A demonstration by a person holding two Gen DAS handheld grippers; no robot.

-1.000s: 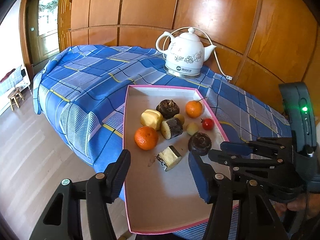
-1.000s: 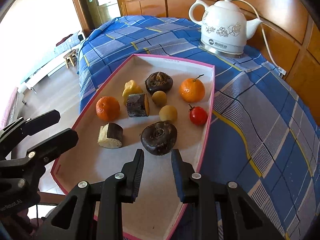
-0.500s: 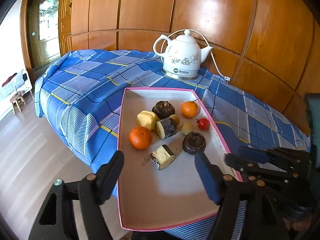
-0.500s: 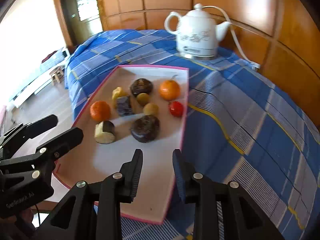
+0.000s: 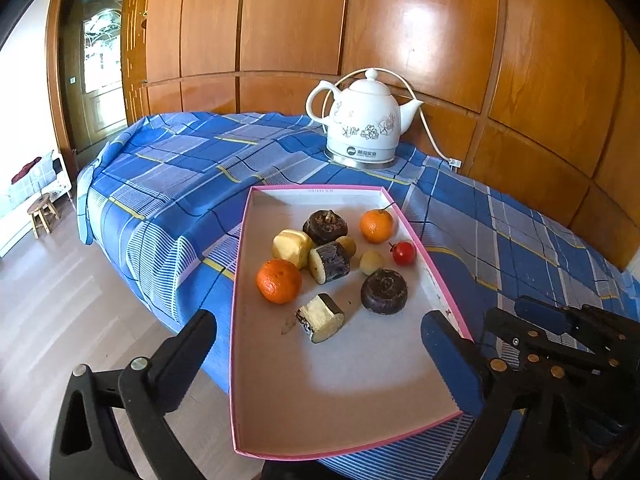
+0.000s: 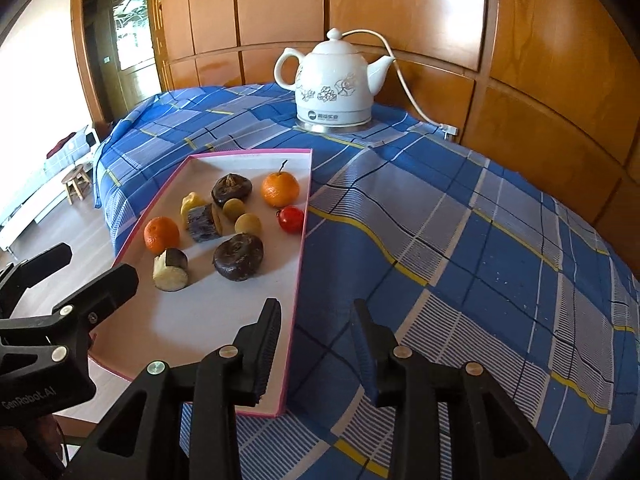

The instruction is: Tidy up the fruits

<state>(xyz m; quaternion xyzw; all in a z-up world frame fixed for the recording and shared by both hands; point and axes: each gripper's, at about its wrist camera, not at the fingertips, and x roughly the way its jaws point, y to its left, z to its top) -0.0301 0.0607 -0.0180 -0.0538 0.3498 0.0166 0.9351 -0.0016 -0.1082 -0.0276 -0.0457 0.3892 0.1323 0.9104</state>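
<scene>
A pink-rimmed tray (image 5: 242, 248) (image 6: 301, 256) lies on a blue plaid cloth and holds two oranges (image 5: 279, 281) (image 5: 376, 226), a cherry tomato (image 5: 404, 253) (image 6: 291, 219), two dark round fruits (image 5: 384, 291) (image 5: 325, 227), cut sugarcane pieces (image 5: 321, 317) (image 5: 330, 261), a yellow piece (image 5: 291, 247) and two small tan fruits (image 5: 371, 262). My left gripper (image 5: 320, 344) is open and empty above the tray's near end. My right gripper (image 6: 316, 336) is open and empty over the tray's right rim and the cloth.
A white electric kettle (image 5: 365, 122) (image 6: 334, 84) with its cord stands behind the tray near the wooden wall. The table's left edge drops to a wooden floor with a small stool (image 5: 41, 213). Plaid cloth (image 6: 460, 240) spreads to the right.
Both grippers have pulled back and up from the tray. The right gripper has shifted right over the tray's rim and opened wider. The fruits have not moved.
</scene>
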